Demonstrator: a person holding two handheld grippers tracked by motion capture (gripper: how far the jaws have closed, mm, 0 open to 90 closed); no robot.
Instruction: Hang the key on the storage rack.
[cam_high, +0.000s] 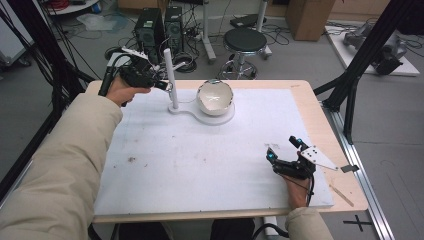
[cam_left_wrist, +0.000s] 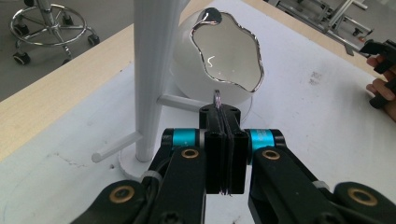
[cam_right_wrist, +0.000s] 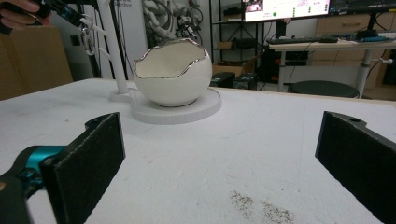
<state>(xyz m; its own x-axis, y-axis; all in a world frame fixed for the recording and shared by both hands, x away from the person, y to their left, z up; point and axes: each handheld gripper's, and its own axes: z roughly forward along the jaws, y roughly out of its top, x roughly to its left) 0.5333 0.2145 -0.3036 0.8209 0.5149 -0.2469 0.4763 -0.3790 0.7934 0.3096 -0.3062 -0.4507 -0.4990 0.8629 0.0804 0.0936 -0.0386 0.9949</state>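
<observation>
A white jewellery stand has a tall post (cam_high: 170, 70) (cam_left_wrist: 154, 70) with short side pegs (cam_left_wrist: 116, 145) and a round base (cam_high: 202, 118). On that base sits a white egg-shaped bowl (cam_high: 215, 97) (cam_left_wrist: 229, 51) (cam_right_wrist: 170, 77) with a jagged silver rim. My left gripper (cam_high: 162, 85) (cam_left_wrist: 223, 114) is shut on a small silver ring (cam_left_wrist: 217, 91), whose top pokes out between the pads, right beside the post and close to a peg. My right gripper (cam_high: 284, 150) (cam_right_wrist: 219, 154) rests open and empty over the white mat near the table's right front.
A white mat (cam_high: 200, 165) covers the wooden table (cam_high: 320, 130). A thin wooden stick (cam_high: 341, 195) lies at the right front corner. Behind the table stand a black stool (cam_high: 245, 42), two computer towers (cam_high: 160, 27) and a cardboard box (cam_high: 310, 15). Black frame struts (cam_high: 360, 65) rise at the right.
</observation>
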